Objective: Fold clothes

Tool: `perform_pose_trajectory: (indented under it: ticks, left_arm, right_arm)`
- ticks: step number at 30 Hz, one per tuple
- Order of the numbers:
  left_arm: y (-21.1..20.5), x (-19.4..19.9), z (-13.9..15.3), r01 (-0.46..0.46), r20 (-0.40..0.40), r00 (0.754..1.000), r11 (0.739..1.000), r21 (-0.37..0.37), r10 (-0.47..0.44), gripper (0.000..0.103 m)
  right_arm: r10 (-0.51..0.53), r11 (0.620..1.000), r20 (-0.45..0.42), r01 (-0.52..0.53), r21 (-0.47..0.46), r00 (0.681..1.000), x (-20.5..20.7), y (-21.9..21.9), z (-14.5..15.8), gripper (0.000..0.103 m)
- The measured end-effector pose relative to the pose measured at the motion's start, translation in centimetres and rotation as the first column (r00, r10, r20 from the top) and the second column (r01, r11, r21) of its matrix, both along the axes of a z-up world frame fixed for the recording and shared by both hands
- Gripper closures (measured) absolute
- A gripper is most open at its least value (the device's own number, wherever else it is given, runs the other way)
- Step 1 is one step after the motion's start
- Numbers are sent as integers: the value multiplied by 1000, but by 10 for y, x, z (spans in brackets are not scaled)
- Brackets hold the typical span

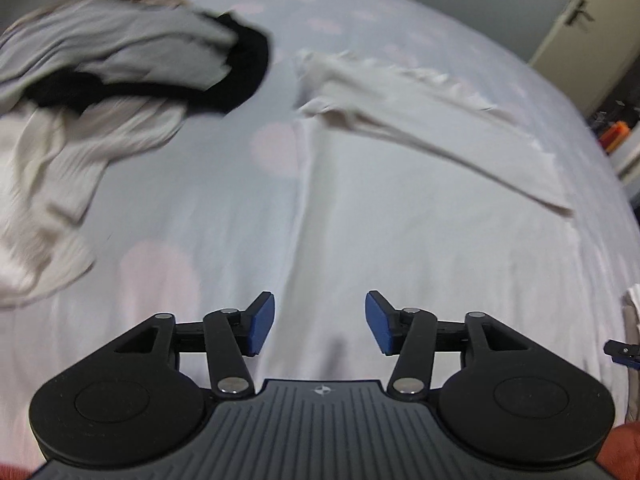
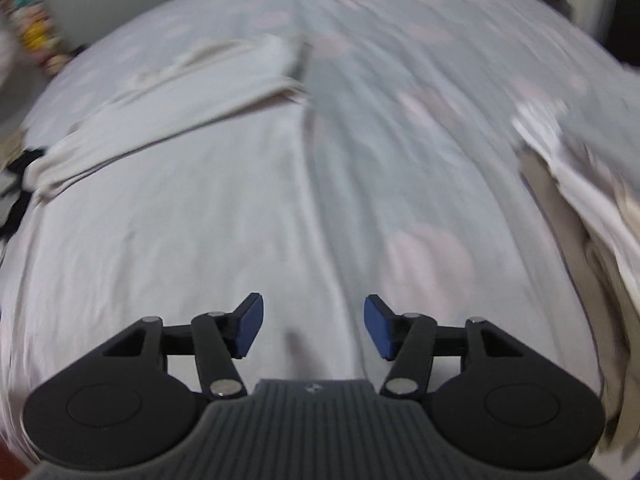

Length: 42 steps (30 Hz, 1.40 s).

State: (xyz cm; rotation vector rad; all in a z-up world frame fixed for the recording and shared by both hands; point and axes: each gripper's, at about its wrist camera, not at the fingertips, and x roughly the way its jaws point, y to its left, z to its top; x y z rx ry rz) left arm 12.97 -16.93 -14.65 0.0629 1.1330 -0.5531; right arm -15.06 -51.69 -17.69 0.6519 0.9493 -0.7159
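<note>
A folded cream garment (image 1: 420, 116) lies flat on the bed, up and to the right of my left gripper (image 1: 320, 322). The right wrist view shows the same cream garment (image 2: 168, 104) at upper left, well beyond my right gripper (image 2: 314, 326). Both grippers are open over bare sheet, blue pads apart with nothing between them. A heap of unfolded clothes (image 1: 92, 92), white and cream with a black piece (image 1: 224, 76) on it, lies at the left of the left wrist view.
The pale bedsheet (image 1: 320, 208) with faint pink spots has a long crease down its middle. A stack of light fabric (image 2: 580, 184) lies at the right edge of the right wrist view. A door (image 1: 580, 24) and shelves stand beyond the bed.
</note>
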Motion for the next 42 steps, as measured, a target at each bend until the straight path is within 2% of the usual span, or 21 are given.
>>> perform_pose_trajectory:
  ticks: [2,5,11,16,18,20,21,22,23,25,26,29,33,38,40,42]
  left_arm:
    - [6,2,-6,-46,-33,998,998,45,47,52]
    - [13,1,-13,-66,-74,995,994,91,73,49]
    - [5,-4,-33,9,-175,984,972,235,33,48]
    - [-1,-9,-40,65,-199,980,960,271,-10,49]
    - [-2,-12,-40,77,-196,980,959,274,-23,58]
    - [-2,-13,-41,84,-192,981,959,271,-31,65]
    - [-1,-14,-41,85,-190,981,960,267,-34,74]
    - [-1,-15,-41,88,-189,981,961,261,-38,77]
    - [-1,-15,-40,93,-187,981,963,253,-45,83]
    - [0,-18,-39,100,-173,983,966,239,-59,93]
    - [0,-20,-38,102,-163,984,968,227,-66,97]
    - [5,-23,-30,90,-117,991,983,160,-72,99]
    - [18,-23,-15,18,-55,998,999,42,-16,99]
    - [28,-13,5,-69,6,998,994,-88,69,99]
    - [28,-8,8,-87,29,995,990,-112,91,99]
    - [26,-9,8,-93,23,995,990,-104,96,99]
  right_arm:
    - [-43,998,-37,45,46,998,0,-8,-9,44]
    - [-57,993,-102,66,95,993,5,-13,-20,43]
    - [82,991,-209,-57,124,974,24,-2,-30,35]
    - [184,975,-252,-144,167,950,31,6,-34,33]
    - [200,973,-251,-162,163,947,31,8,-33,38]
    - [214,972,-245,-181,150,946,31,12,-32,52]
    - [223,971,-239,-194,142,945,31,14,-31,59]
    - [232,970,-231,-206,133,945,31,16,-30,68]
    - [240,968,-221,-217,124,945,30,18,-28,82]
    - [252,966,-202,-235,105,946,29,22,-25,91]
    - [251,967,-193,-237,92,949,28,23,-23,92]
    - [225,974,-131,-221,45,965,22,24,-15,93]
    - [160,987,-25,-160,-15,987,10,21,-3,93]
    - [86,994,108,-79,-75,990,-5,18,13,93]
    - [81,994,129,-71,-82,988,-4,19,15,93]
    - [78,995,133,-68,-77,988,-1,19,14,93]
